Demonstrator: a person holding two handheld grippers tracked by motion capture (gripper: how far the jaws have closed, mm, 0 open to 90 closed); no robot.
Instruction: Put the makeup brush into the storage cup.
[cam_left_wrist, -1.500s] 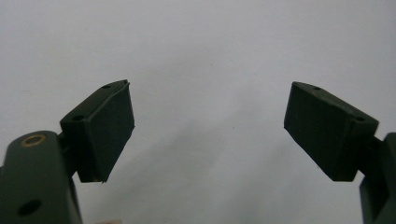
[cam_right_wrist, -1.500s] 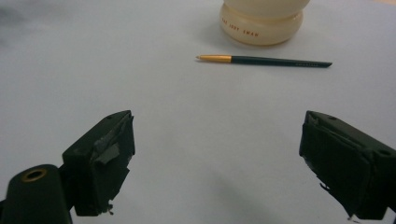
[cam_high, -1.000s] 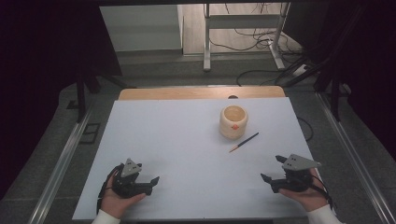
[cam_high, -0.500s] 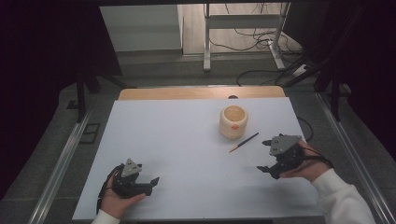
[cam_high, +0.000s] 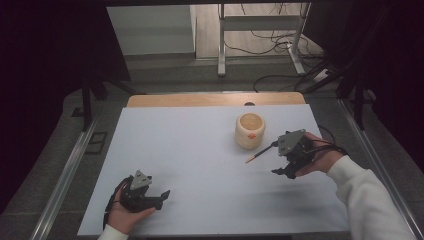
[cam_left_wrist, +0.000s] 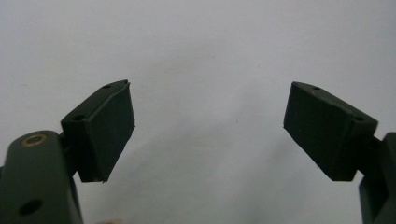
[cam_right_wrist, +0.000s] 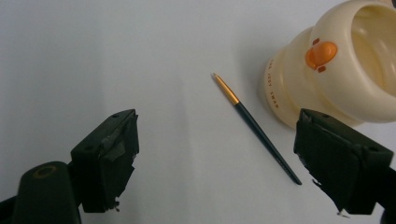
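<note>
We see the brush (cam_right_wrist: 256, 127) lying just ahead of our right gripper (cam_right_wrist: 217, 158), between its 2 spread jaws, cup (cam_right_wrist: 336, 70) beyond; left gripper (cam_left_wrist: 208, 130) also gapes.

Your left gripper (cam_high: 161, 196) has bare table (cam_high: 190, 150) ahead, fingers spread wide. Your right gripper (cam_high: 281, 167), fingers parted, faces a thin paintbrush (cam_right_wrist: 256, 127) lying flat, with a cream cup (cam_right_wrist: 336, 70) standing just beside it on the far side.
</note>
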